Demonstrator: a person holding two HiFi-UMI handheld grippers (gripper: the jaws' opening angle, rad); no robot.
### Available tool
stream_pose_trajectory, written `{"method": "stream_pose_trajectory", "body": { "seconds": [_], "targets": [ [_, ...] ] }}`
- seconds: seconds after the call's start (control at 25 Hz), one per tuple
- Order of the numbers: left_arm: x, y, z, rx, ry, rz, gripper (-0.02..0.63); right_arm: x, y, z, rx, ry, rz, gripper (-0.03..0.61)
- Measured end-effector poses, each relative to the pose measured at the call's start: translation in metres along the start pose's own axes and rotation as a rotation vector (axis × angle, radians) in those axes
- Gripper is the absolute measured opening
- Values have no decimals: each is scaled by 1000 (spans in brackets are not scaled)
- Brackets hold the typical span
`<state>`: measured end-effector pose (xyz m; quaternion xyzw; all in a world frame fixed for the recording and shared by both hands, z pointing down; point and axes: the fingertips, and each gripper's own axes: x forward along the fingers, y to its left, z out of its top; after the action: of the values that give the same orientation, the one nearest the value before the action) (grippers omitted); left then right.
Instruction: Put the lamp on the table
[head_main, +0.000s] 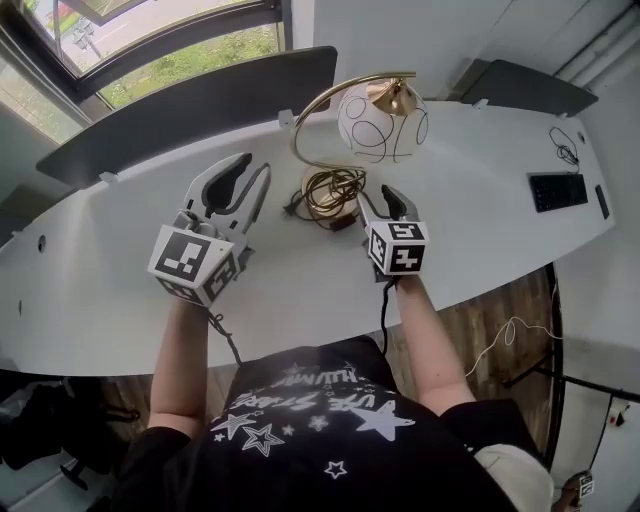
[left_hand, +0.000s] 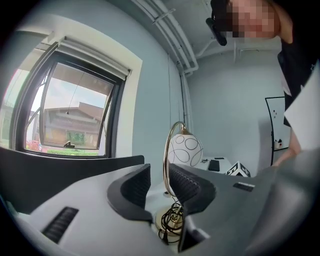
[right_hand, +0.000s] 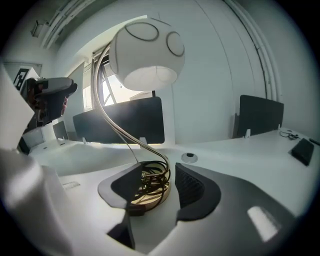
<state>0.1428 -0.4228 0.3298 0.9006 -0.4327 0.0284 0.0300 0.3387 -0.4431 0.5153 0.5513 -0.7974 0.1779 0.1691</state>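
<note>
The lamp (head_main: 381, 120) stood upright on the white table (head_main: 480, 210), cord (head_main: 335, 186) coiled on its base. Your R gripper (head_main: 382, 200) was just beside the base w/ jaws wide, gripping nothing. Your L gripper (head_main: 252, 172) was near, jaws apart, empty.

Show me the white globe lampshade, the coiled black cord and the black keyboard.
White globe lampshade (head_main: 382, 122): head view, globe's middle.
Coiled black cord (head_main: 332, 186): head view, middle of the loops.
Black keyboard (head_main: 558, 191): head view, centre of the keys.

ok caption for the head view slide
Lamp standing on the white table, left gripper and right gripper open near its base.
</note>
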Motion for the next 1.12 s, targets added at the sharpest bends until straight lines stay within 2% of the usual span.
{"method": "stream_pose_trajectory", "body": {
  "seconds": [0.24,0.4,0.52,0.68,0.8,0.92,1.12],
  "targets": [
    [-43,1,-5,-15,39,-81,104,-35,38,17,-18,-54,-61,178],
    [-77,5,-10,1,35,-132,104,-61,70,27,-19,-108,-111,176],
    [-105,9,-23,0,58,-168,103,-83,97,34,-11,-160,-144,123],
    [-137,8,-41,-61,75,-232,99,-121,134,34,-2,-230,-206,71],
    [-157,8,-53,-64,76,-262,43,-149,162,25,-18,-248,-240,33],
    [-174,4,-60,-79,108,-279,27,-170,181,15,-10,-243,-259,13],
    [-187,-18,-76,-96,101,-345,20,-194,192,-1,11,-244,-261,2]
  ]
}}
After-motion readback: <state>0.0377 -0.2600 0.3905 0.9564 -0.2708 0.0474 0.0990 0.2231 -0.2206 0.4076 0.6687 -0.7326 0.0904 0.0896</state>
